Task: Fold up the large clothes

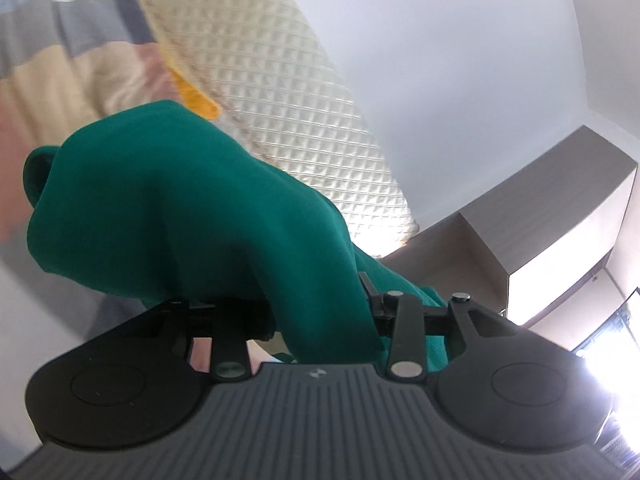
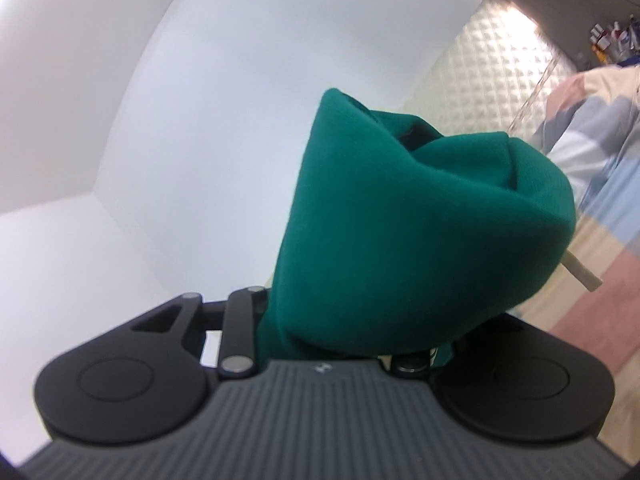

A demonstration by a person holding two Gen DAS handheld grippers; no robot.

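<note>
Left wrist view: the green garment [image 1: 192, 216] fills the frame's centre and lower left, draped over the left gripper [image 1: 320, 312], whose jaws are buried, apparently pinching cloth. It looks like a lift mid-fold.

Right wrist view: the same garment [image 2: 400, 232] bunches thickly at centre right over the right gripper [image 2: 344, 344]; its jaws are hidden too, so I cannot tell. Next, it likely needs spreading flat.

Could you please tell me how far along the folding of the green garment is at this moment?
Done: the green garment is picked up, with cloth bunched over both the left gripper and the right gripper. In hand: it hangs raised in front of the quilted mattress and striped bedding. Left: no neat fold shows in either view, so the folding itself seems still ahead.
</note>
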